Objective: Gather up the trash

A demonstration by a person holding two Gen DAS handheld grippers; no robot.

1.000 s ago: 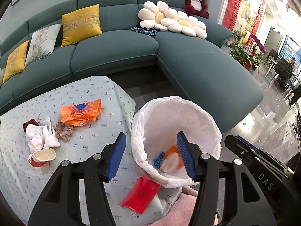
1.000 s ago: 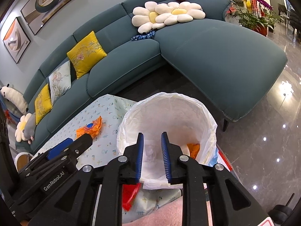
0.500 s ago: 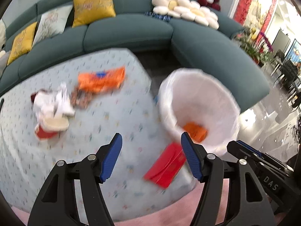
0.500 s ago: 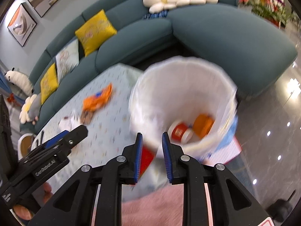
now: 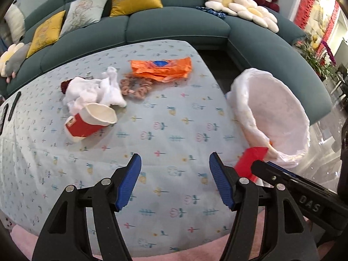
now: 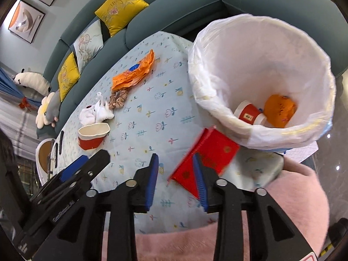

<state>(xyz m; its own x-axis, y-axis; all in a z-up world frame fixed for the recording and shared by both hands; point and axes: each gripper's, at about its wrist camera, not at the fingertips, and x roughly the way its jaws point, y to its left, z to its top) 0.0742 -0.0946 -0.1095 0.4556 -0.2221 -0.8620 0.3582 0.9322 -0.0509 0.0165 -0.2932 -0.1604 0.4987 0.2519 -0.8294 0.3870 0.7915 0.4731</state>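
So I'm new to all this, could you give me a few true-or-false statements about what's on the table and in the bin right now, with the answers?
1. Both grippers are open and hold nothing. True: the left gripper and right gripper both stand empty above the table.
2. The bin is empty. False: it holds a red and white cup and something orange.
3. The red packet lies on the table beside the bin. True.
4. The paper cup on the table stands upright. False: it lies tipped on its side.
5. The orange wrapper is already in the bin. False: it lies on the table by a brown scrunchie.
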